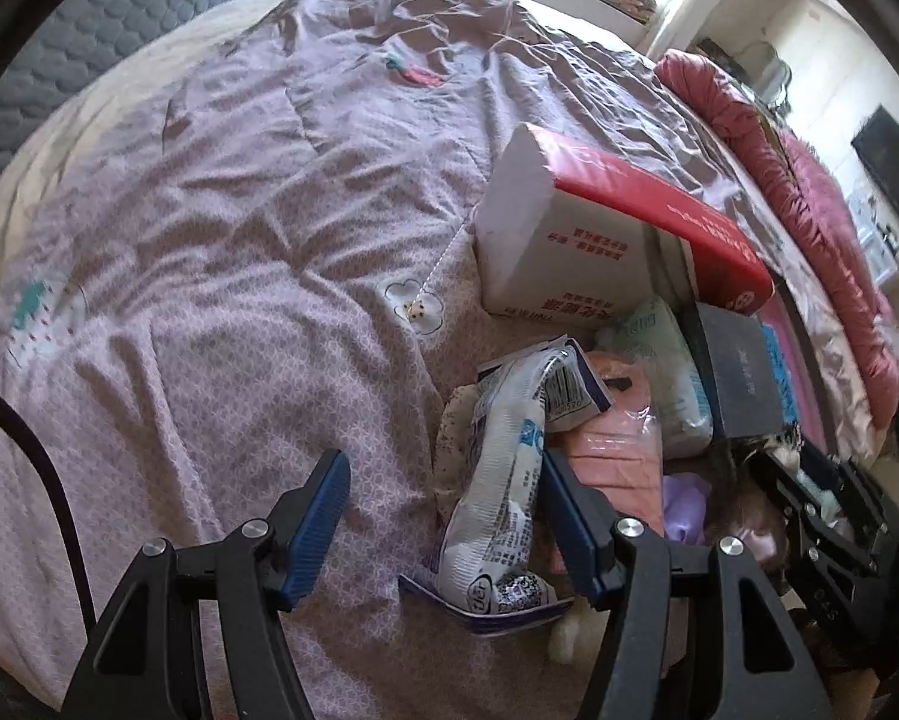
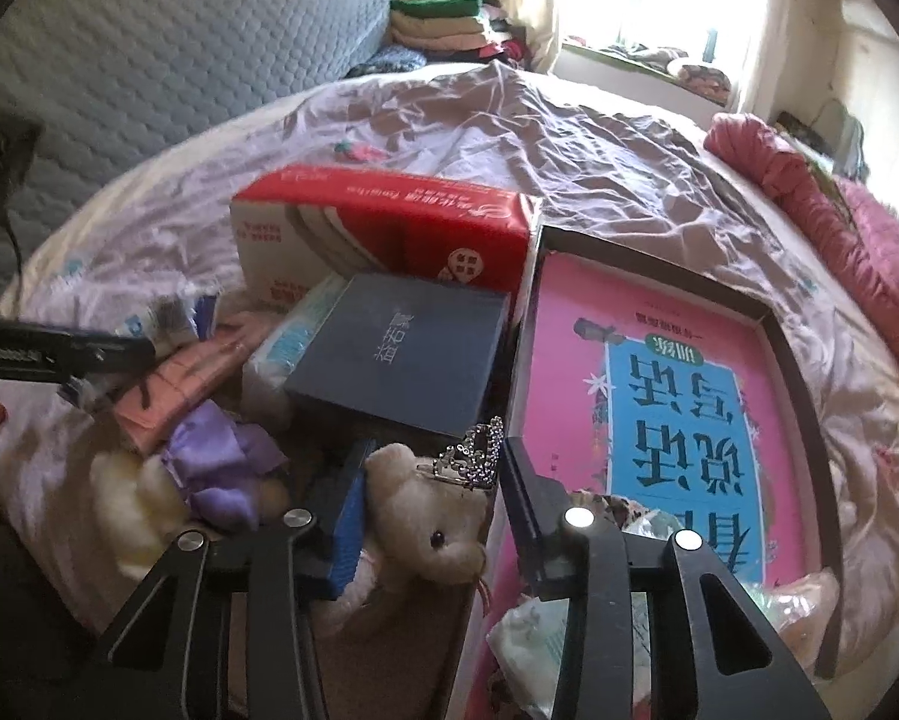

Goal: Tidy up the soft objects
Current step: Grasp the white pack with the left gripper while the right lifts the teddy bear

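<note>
Plush and light, the bear (image 2: pixel 431 534) sits between the spread fingers of the right gripper (image 2: pixel 437 516), its head at about six o'clock in the right wrist view, just beside the tray (image 2: pixel 797 354) wall; the left pad touches or nearly touches its head, but the jaws stand apart and clamp nothing. I judge it will squash easily and weigh almost nothing, so a grip across the head or body should hold, while the beaded tiara (image 2: pixel 470 459) resting on it looks fragile and likely to slip off. In the left wrist view the left gripper (image 1: pixel 443 516) is also wide open, with a crinkly white pouch (image 1: pixel 497 480) lying between its fingers at five o'clock, close against the right finger; it looks limp and slick, best pinched mid-length. Soft things counted: one bear, one cream plush (image 2: pixel 131 510) at eight o'clock, one purple cloth (image 2: pixel 221 462), one pink pack (image 2: pixel 191 378), one pale tissue pack (image 2: pixel 281 354), one pouch. Stiffer things: one red-and-white carton (image 2: pixel 383 228), one dark box (image 2: pixel 401 354), one tray holding one pink book (image 2: pixel 659 396). All lie on the bedspread (image 1: pixel 209 240), with some packets partly hidden at the tray's near end.
</note>
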The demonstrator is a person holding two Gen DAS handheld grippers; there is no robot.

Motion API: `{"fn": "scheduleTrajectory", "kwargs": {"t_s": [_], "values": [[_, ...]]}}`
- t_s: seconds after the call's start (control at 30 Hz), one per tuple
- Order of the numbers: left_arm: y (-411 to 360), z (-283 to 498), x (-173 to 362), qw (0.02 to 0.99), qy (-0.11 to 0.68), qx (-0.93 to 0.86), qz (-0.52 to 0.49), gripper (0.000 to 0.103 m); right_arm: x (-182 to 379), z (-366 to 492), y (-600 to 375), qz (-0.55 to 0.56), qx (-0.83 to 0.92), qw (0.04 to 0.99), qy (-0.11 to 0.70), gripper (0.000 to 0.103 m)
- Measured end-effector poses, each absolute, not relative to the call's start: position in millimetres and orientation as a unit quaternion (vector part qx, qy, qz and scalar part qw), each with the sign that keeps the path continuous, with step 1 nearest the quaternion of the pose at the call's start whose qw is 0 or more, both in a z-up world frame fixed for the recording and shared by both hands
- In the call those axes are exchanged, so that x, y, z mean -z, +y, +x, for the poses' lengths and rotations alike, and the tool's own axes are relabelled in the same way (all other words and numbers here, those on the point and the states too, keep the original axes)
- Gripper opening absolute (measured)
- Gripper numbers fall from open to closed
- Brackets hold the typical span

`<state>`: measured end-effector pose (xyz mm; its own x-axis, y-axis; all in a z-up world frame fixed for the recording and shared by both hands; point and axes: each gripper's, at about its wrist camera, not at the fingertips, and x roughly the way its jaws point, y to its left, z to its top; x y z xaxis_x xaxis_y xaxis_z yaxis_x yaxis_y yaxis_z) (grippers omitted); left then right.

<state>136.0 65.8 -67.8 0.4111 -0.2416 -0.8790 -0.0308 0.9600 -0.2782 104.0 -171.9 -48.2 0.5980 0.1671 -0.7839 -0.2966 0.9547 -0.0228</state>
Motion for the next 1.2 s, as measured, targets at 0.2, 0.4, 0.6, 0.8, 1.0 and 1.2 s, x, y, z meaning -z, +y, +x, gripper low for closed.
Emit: {"fn": "scheduleTrajectory", "kwargs": {"t_s": [0.2,0.4,0.6,0.8,1.0,1.2], "values": [[67.1,138.5,77.1,0.824,0.541,0.075,-0.154,0.057,44.7,100.0,-181.5,-0.038,-0.144,0.892,0.428,0.042],[69.4,141.6,80.6,0.815,0.533,0.103,-0.201,0.032,42.7,96.9,-179.7,-0.034,-0.152,0.893,0.423,0.042],[64.9,140.4,71.9,0.833,0.511,0.110,-0.181,0.027,42.5,96.9,-184.7,-0.017,-0.153,0.893,0.424,0.042],[78.2,135.1,56.7,0.848,0.479,0.106,-0.200,0.026,36.7,95.5,-189.6,0.004,-0.157,0.896,0.414,0.042],[79.4,131.2,41.9,0.861,0.457,0.108,-0.194,0.026,26.0,94.1,-189.9,0.011,-0.161,0.901,0.402,0.042],[69.5,125.7,26.1,0.874,0.442,0.110,-0.171,0.026,21.3,92.4,-188.4,0.010,-0.168,0.903,0.396,0.042]]}}
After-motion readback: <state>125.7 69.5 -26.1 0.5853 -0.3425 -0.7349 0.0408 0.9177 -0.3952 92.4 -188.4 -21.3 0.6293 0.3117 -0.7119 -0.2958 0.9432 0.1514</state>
